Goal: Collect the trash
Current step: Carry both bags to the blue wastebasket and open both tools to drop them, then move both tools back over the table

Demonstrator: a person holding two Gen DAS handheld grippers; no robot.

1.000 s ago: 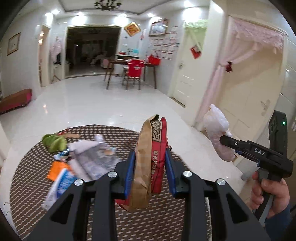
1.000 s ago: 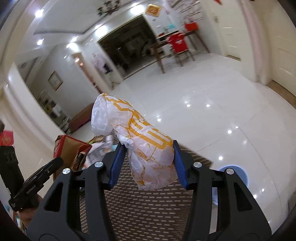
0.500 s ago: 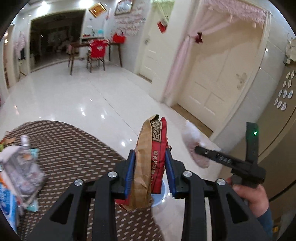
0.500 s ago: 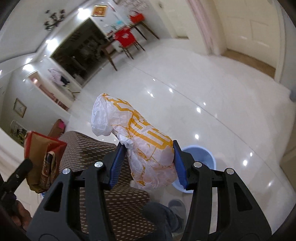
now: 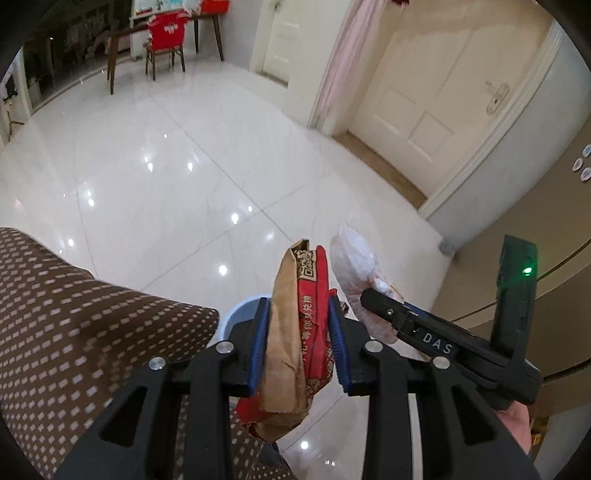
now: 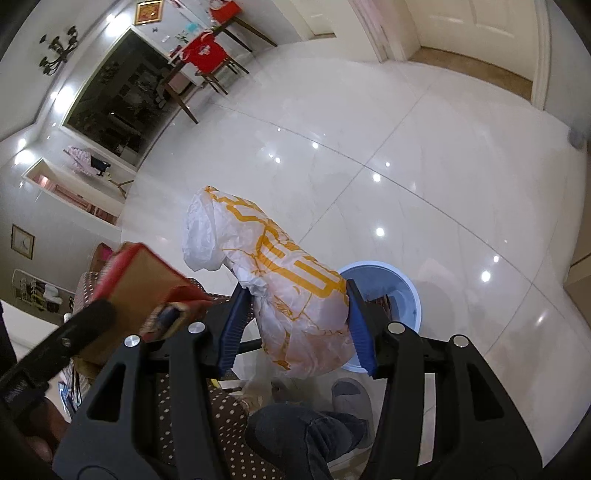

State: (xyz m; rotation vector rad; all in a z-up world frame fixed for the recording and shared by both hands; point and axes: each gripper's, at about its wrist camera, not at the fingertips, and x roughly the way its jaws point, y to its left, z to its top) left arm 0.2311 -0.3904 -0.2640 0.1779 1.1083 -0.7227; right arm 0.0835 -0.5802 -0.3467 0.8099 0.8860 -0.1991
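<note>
Left gripper [image 5: 297, 347] clamps a red-and-brown paper bag [image 5: 295, 339] between its blue pads [image 5: 258, 343], bag upright, crumpled bottom hanging below the fingers. Pale blue bin [image 5: 236, 314] rim peeks out just behind the left finger, mostly hidden. Brown dotted tablecloth [image 5: 85, 332] fills lower left. Right gripper [image 5: 373, 295] enters from the right, black body marked DAS, green LED lit, pinching a white plastic bag [image 5: 354, 266] just right of the paper bag. Glossy white tile floor [image 5: 184, 166] beyond; cream door [image 5: 443, 92] upper right; red-covered chair [image 5: 166, 33] far back.
</note>
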